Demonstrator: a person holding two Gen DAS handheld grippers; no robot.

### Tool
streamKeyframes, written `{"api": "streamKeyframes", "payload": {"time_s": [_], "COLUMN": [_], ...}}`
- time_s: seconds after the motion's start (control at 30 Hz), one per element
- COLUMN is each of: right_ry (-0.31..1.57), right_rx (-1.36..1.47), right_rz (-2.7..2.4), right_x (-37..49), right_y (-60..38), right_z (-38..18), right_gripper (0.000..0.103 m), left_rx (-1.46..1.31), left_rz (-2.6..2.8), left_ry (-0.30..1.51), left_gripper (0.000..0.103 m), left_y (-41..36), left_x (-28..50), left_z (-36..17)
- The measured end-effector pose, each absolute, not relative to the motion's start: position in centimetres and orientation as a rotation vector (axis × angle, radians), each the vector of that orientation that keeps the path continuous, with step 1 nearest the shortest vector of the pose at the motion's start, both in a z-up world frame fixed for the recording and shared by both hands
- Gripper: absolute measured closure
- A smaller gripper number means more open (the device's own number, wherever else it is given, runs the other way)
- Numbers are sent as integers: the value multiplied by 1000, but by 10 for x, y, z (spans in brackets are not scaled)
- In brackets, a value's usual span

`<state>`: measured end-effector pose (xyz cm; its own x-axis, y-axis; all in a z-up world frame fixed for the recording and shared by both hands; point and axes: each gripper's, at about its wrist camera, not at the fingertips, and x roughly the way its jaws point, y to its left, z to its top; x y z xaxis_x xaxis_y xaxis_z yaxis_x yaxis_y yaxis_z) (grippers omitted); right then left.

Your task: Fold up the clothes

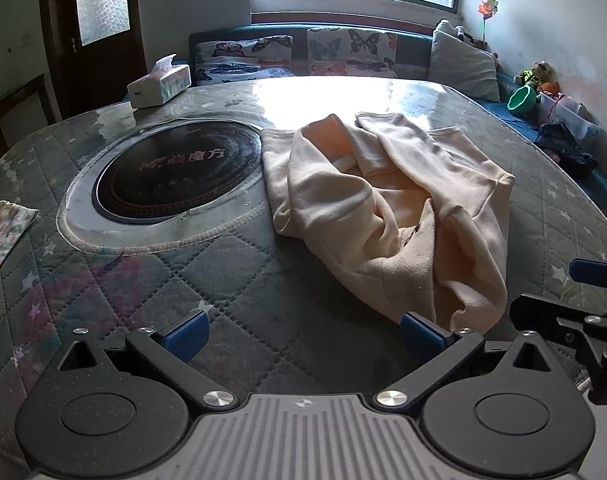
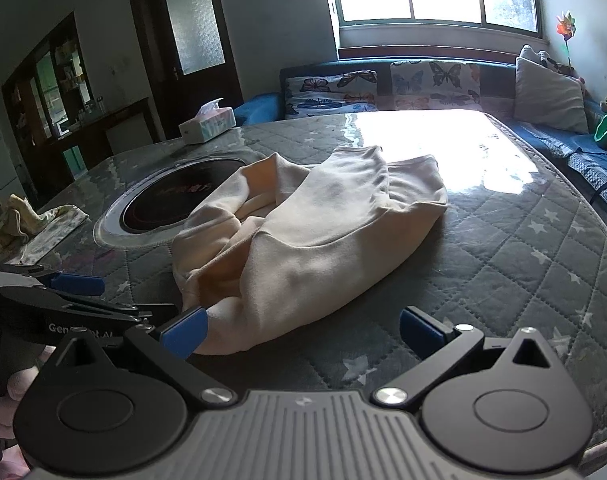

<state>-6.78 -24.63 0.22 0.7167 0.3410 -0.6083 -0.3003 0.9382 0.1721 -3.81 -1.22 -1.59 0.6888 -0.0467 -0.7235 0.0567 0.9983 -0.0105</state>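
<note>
A cream garment (image 1: 387,208) lies crumpled on the quilted table (image 1: 183,272), at 3 o'clock from the round black cooktop (image 1: 175,174) set into the surface. The left gripper (image 1: 303,334) sits at the garment's near hem with fingers spread wide, gripping nothing; its right pad (image 1: 421,332) is just beside the cloth. The right gripper (image 2: 301,332) is likewise spread, its left pad (image 2: 185,330) against the hem. A tissue box (image 1: 159,86) stands at 11 o'clock, and a patterned cloth (image 1: 3,232) lies at 9 o'clock.
</note>
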Motion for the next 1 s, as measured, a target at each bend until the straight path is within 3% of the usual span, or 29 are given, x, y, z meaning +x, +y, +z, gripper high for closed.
{"api": "streamKeyframes", "payload": {"time_s": [1.0], "right_ry": [684], "right_rx": [44], "right_rz": [364], "right_x": [-69], "right_y": [-241], "right_z": [1], "right_gripper": [0], "left_rx": [25], "left_rz": [-70], "left_ry": [817], "left_gripper": [0], "left_y": [-16], "left_x": [-39], "left_z": [-17]}}
